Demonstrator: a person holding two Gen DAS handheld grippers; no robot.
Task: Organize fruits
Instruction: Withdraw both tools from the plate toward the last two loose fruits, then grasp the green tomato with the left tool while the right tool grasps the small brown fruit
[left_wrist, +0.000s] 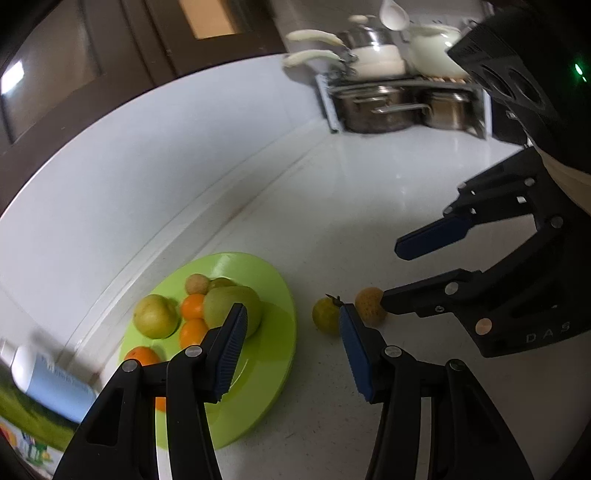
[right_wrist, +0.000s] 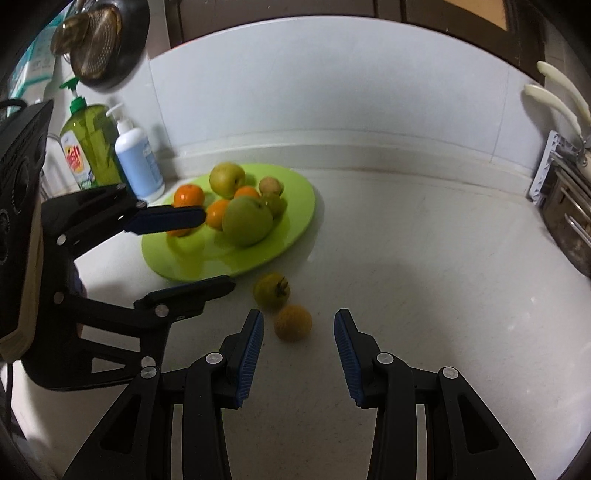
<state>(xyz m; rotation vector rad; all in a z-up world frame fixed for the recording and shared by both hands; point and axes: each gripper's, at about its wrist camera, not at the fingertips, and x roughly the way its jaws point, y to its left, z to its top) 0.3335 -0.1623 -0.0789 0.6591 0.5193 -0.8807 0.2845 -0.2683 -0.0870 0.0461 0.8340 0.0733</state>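
Green and shiny, the plate sits on the white counter, close to the counter's back edge by the wall. On the plate lie a big green apple, a yellow-green apple, three oranges and two small pale fruits.

Two fruits lie on the bare counter, just off the plate's front rim. One is a small green fruit with a dark stem. The other is a small yellow fruit, just beside it.

The right gripper hangs over the counter with its blue fingers open and nothing in them. The yellow fruit lies just past the tips, nearer the left one.

The left gripper is above the plate's rim, fingers open too and holding nothing.

Two soap bottles stand by the wall at the counter's left end. Metal pots sit in a rack at the right end.
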